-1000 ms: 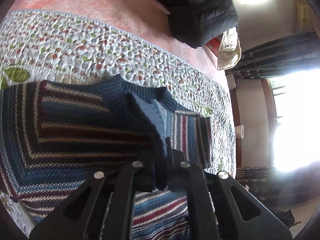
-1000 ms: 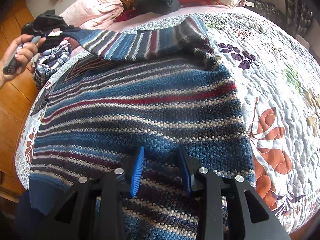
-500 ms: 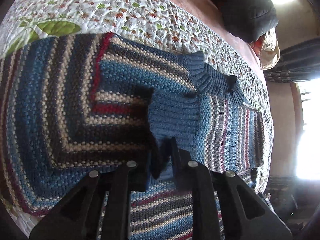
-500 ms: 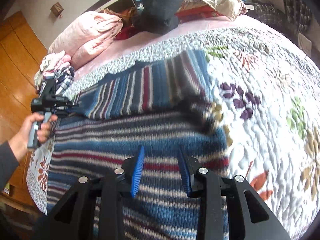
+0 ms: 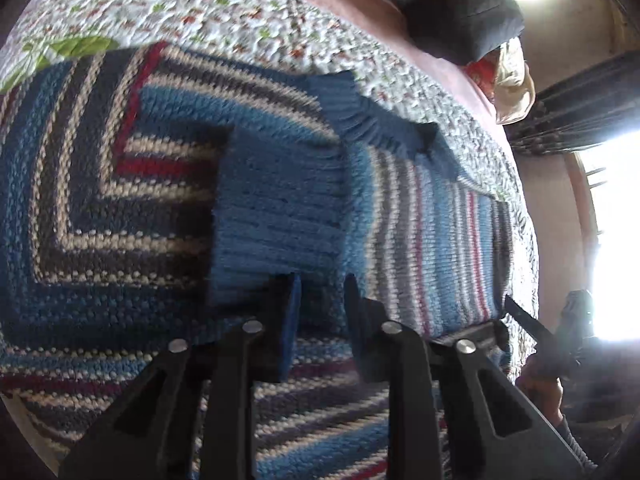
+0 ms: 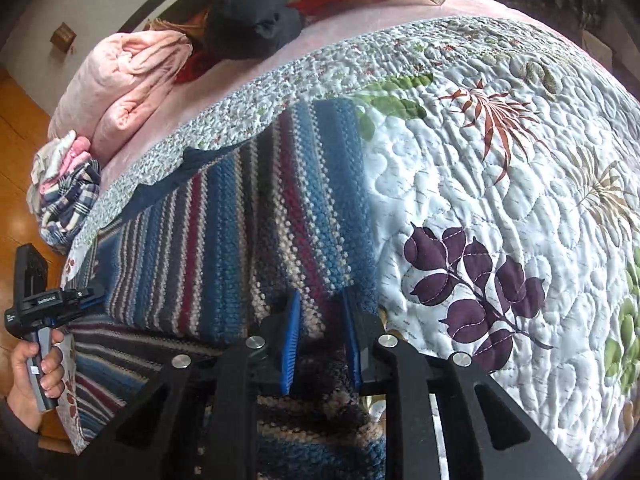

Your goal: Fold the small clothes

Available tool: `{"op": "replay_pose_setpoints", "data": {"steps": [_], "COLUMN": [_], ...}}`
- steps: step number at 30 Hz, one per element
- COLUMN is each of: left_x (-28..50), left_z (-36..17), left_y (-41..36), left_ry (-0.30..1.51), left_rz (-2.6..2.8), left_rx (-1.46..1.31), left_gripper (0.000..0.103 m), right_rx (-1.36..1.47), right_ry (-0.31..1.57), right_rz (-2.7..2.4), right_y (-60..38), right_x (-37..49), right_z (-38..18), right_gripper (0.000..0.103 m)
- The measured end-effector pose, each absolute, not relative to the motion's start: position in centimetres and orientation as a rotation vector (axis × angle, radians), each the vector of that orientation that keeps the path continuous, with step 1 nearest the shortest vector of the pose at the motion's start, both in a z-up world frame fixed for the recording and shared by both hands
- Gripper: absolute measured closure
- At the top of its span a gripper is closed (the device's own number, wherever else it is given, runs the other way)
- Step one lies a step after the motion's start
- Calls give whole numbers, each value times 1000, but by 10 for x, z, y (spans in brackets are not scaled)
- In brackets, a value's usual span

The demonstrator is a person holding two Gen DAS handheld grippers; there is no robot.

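meanwhile we laid the sleeve (image 5: 276,208) across the striped sweater (image 6: 248,216); both claws, left gripper (image 5: 320,304) and right gripper (image 6: 318,324), gaped empty; flattening the fold looked wise.

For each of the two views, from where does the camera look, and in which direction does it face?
Left wrist view: sits on the left hand-held gripper, low over the striped sweater, facing across the bed toward a bright window; its open fingers show, with the blue cuff before them.
Right wrist view: sits on the right hand-held gripper, facing toward the pink blanket at the bed's far end; its open fingers show, and the person's hand holding the left gripper.
Shared: the sweater and the floral quilt.
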State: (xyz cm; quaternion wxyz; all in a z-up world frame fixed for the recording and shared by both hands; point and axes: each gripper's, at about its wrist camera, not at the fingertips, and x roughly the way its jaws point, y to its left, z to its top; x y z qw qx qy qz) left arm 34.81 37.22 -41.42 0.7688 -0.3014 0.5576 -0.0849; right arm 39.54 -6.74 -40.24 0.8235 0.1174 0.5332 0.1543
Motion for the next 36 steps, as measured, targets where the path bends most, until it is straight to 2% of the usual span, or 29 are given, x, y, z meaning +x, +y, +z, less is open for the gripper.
{"op": "replay_pose_setpoints", "data": {"steps": [2, 7, 12, 14, 16, 18, 24, 32, 36], "left_x": [346, 337, 325, 321, 314, 298, 222, 89, 54], "left_z": [-418, -413, -413, -409, -399, -382, -359, -374, -385], "left_y": [380, 385, 394, 394, 398, 413, 499, 682, 749], "left_ry": [1202, 1180, 1159, 1161, 1140, 1086, 945, 763, 688], "left_rz": [-184, -198, -175, -167, -165, -148, -35, 338, 458], "left_rx": [-708, -688, -738, -731, -738, -745, -887, -1165, -1256], "left_gripper": [93, 88, 88, 87, 77, 57, 27, 26, 26], "right_rx": [235, 262, 247, 187, 189, 178, 168, 222, 265], "right_ry": [1132, 1056, 1205, 1193, 1163, 1128, 1123, 1144, 1175], "right_rz": [339, 366, 364, 360, 368, 380, 453, 581, 623], "right_y": [-66, -60, -42, -35, -36, -35, -9, 54, 76], "right_x": [398, 418, 451, 448, 440, 429, 387, 319, 297], "right_z": [-392, -360, -401, -400, -385, -369, -349, -335, -335], "right_gripper": [83, 82, 79, 79, 77, 77, 77, 74, 72]}}
